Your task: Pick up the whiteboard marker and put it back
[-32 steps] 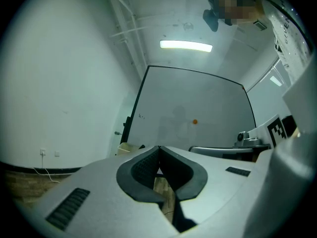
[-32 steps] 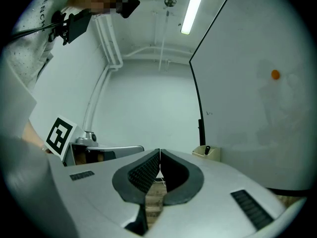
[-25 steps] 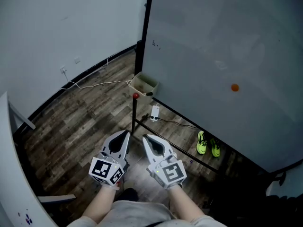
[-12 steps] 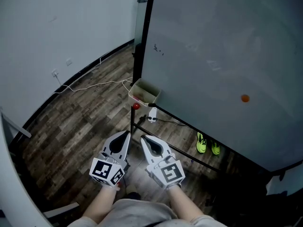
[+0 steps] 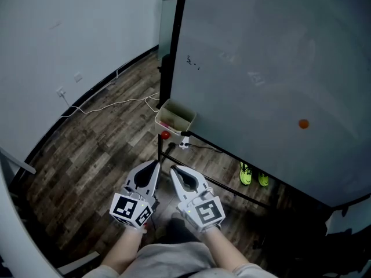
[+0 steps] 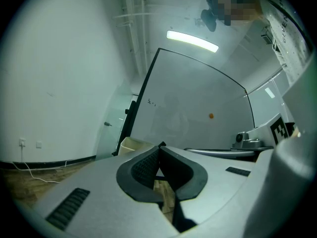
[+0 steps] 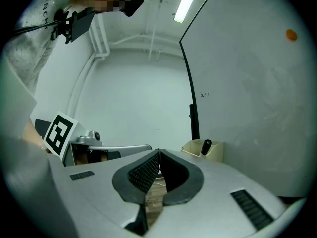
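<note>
Right gripper view: marker [image 7: 206, 147] stands in tray [image 7: 218, 151] (approach pending); left tongs [image 6: 161, 146] and right tongs [image 7: 159, 151] clenched, empty; next, open and reach.

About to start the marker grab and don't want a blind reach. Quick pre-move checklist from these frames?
1. Marker located: ok. The marker stands in the beige box at the whiteboard's lower corner.
2. Right tongs open for the grasp: not ok. Shut, nothing between them.
3. Left tongs free: ok. Shut, empty.
4. Within reach of the box: not ok. Both sit well short of it in the head view.
5. Way to the box: looks ok. A red knob sits just below it.
6. Marker cap on: cannot tell.
</note>
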Motion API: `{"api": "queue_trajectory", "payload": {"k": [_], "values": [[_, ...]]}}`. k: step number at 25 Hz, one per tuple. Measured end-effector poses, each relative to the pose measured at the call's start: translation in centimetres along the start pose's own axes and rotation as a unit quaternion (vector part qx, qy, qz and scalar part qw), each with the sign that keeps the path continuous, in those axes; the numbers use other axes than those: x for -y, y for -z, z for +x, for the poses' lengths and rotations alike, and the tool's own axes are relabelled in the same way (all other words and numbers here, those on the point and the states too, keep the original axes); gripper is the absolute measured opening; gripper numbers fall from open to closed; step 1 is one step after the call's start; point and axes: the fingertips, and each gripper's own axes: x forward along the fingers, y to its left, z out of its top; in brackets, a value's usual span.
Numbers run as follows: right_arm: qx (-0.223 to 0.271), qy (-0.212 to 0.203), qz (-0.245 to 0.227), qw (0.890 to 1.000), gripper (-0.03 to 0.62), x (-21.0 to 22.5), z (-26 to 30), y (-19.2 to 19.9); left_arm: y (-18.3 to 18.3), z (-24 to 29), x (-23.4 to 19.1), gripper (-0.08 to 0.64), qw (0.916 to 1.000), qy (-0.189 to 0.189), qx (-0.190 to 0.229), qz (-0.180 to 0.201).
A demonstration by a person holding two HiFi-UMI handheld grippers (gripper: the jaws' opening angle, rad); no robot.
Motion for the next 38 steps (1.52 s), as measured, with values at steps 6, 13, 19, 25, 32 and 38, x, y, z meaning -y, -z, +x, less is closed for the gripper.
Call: {"api": "queue_trajectory", "payload": {"k": [6,13,19,25,32,38], "values": [[-0.01,0.005,-0.006,1.0,0.019,1.2,0.6,0.5,0.8,1.4,0.0,0.015,0.9998,0.019,-0.009,0.004],[-0.021,0.02,0.003,1.0,0.02,3.7,1.6,1.2,1.4,3.7,-0.6,0.015,0.9995,0.027,-0.015,-0.003],[-0.03,0.032,0.014,0.999,0.02,5.8,2.3,2.0,2.2,5.2,-0.8,0.015,0.9991,0.035,-0.025,0.003],[-0.041,0.047,0.011,0.998,0.02,7.9,3.0,2.6,2.6,6.5,-1.6,0.015,0.999,0.033,-0.029,-0.001],[-0.045,0.063,0.012,0.997,0.021,9.9,4.0,3.3,3.2,7.8,-2.7,0.015,0.999,0.029,-0.034,-0.004],[-0.041,0.066,0.014,0.997,0.034,11.0,4.4,3.2,4.1,8.5,-2.7,0.015,0.9985,0.034,-0.043,-0.007]]}}
